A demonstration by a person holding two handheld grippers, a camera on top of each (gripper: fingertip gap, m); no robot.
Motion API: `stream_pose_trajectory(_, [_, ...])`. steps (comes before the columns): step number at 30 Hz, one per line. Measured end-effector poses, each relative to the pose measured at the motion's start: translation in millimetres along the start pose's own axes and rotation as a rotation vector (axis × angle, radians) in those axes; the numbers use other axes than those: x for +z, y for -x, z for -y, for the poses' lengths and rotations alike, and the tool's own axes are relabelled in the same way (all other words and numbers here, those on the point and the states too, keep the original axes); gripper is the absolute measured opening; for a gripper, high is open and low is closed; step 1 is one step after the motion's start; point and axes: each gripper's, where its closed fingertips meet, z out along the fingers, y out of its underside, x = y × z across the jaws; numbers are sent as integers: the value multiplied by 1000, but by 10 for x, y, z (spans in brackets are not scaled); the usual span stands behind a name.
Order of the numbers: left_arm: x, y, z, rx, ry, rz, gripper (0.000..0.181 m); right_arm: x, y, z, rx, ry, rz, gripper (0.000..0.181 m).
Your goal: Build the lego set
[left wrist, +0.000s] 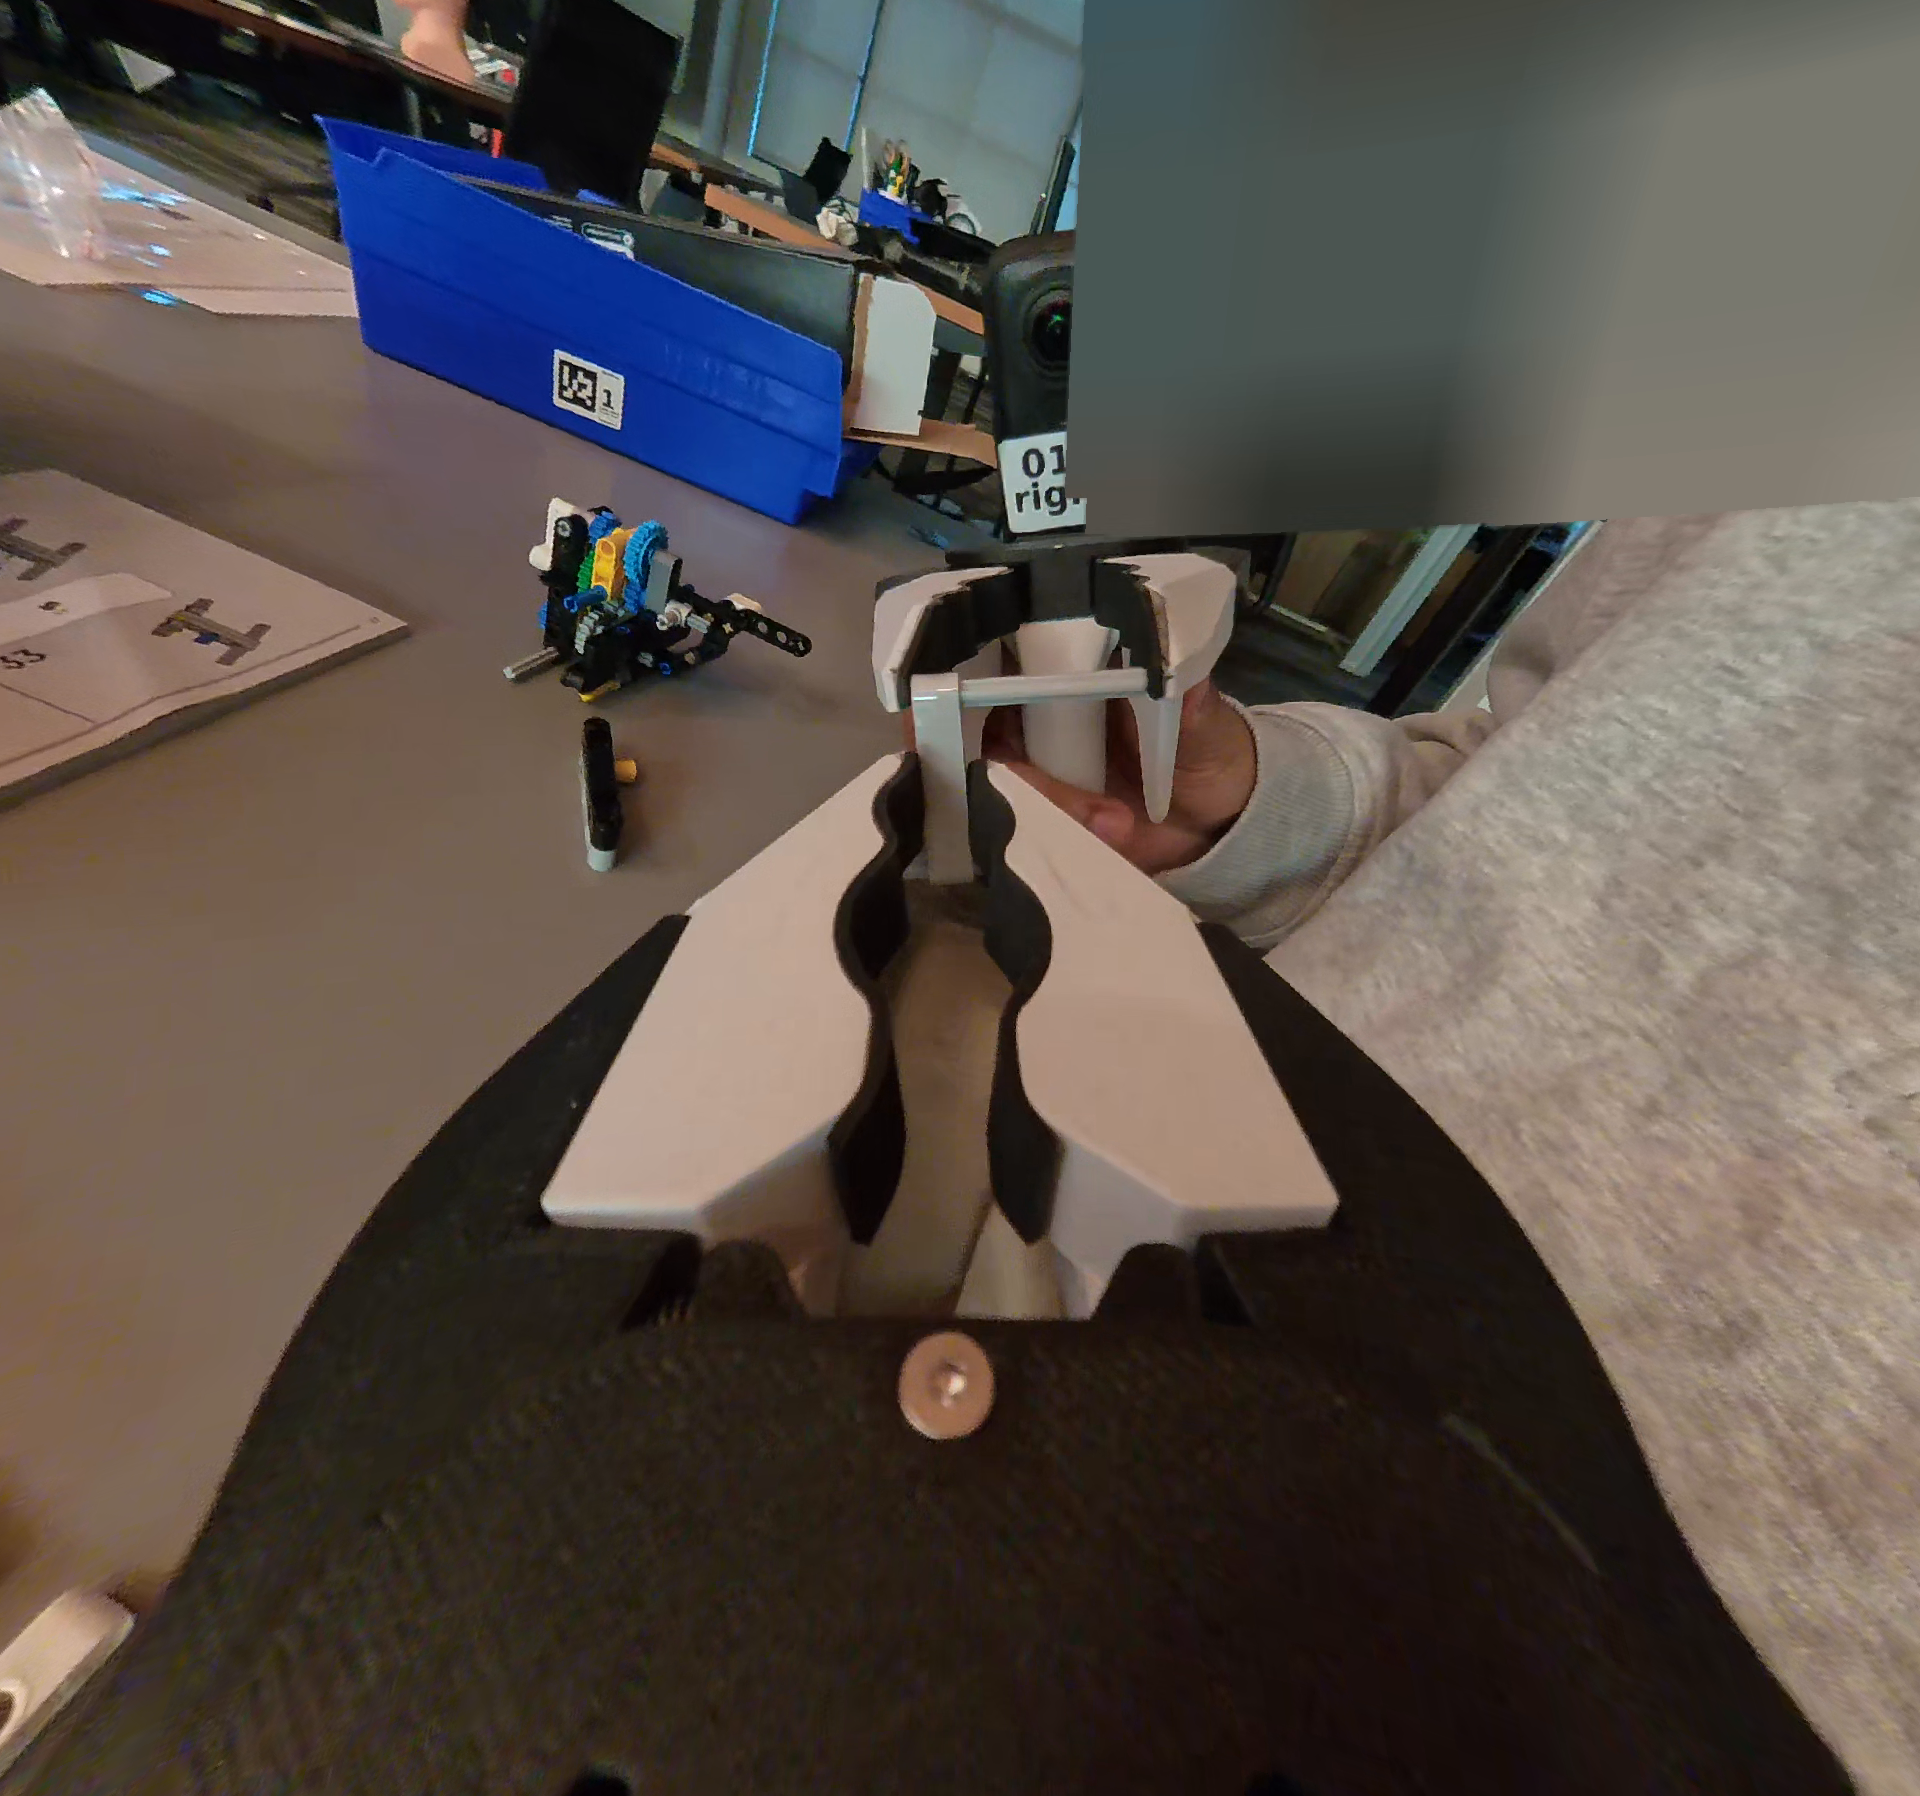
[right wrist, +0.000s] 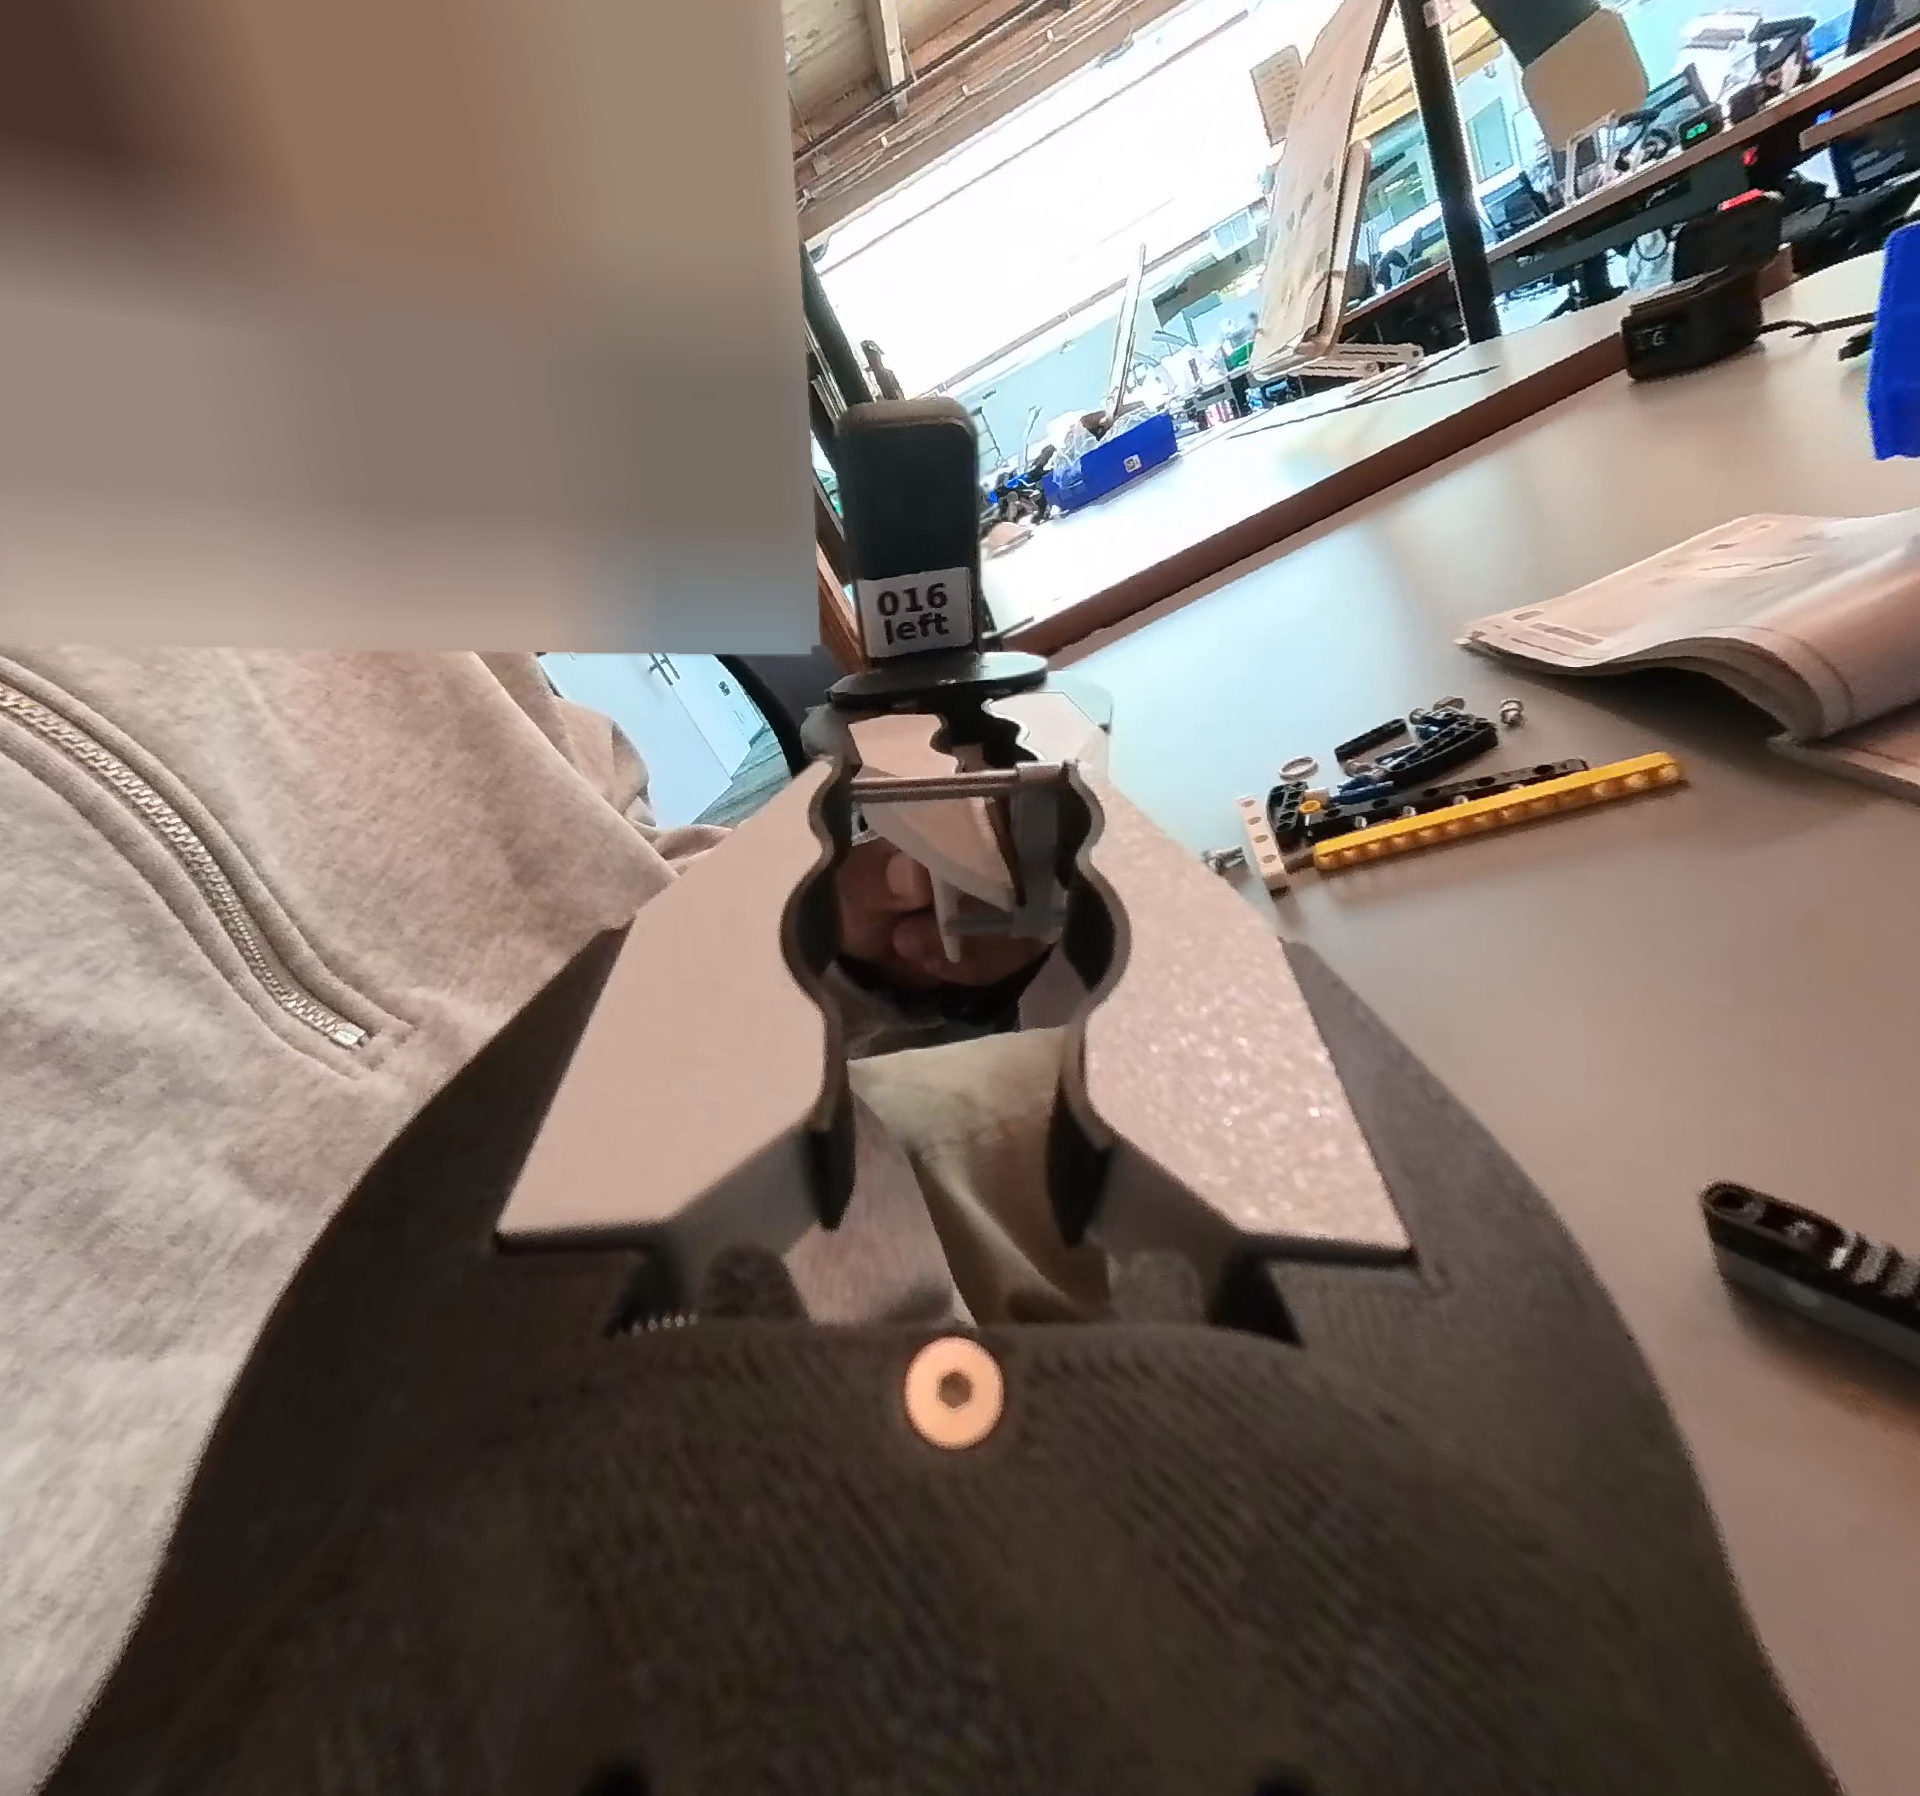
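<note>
A grey table holds one blue bin behind one part-built model. One open booklet lies left of the model, and one black piece lies just in front of it. A cluster of loose parts, including one long yellow beam, shows only in the right wrist view.

Right of the model, two grippers face each other in the air. The left gripper is clamped on one grey beam. The right gripper appears to squeeze one axle end to end, with the axle seated in the beam.

The risk is probably a skewed squeeze: the axle could jam or spring out, or the beam could twist in its narrow grip and drop.
</note>
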Motion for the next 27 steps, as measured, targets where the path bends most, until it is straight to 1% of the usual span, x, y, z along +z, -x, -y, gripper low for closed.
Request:
stream_pose_trajectory(2, [-2, -2, 1, 15, 3, 3, 5, 1, 5, 3, 5, -7, 11, 38])
stream_pose_trajectory(5, [4, 6, 21, -63, -22, -34, 5, -9, -7, 13, 49, -42, 40, 41])
stream_pose_trajectory(7, [2, 5, 41, -81, -43, -42, 4, -9, -18, 33, 73, -69, 53, 58])
stream_pose_trajectory(9, [-3, 22, 26, -8, -21, -1, 4, -31, 37, 100, 59, -100, 81, 54])
stream_pose_trajectory(10, [-3, 30, 18, 41, -5, 24, 4, -42, 30, 109, 38, -98, 67, 54])
stream_pose_trajectory(15, [15, 25, -47, 243, 67, 109, 4, -88, 63, 78, -162, -12, 26, 50])
stream_pose_trajectory(19, [-11, -19, -8, 367, 60, 143, 4, -109, 142, 20, -323, 48, 21, 43])
stream_pose_trajectory(22, [-28, -46, 6, 474, 63, 174, 4, -118, 200, 18, -353, 52, 42, 44])
stream_pose_trajectory(24, [-26, -63, 1, 501, 61, 173, 4, -120, 231, 17, -362, 52, 57, 42])
stream_pose_trajectory(27, [-10, -80, -25, 454, 64, 129, 4, -124, 266, -4, -402, 62, 66, 37])
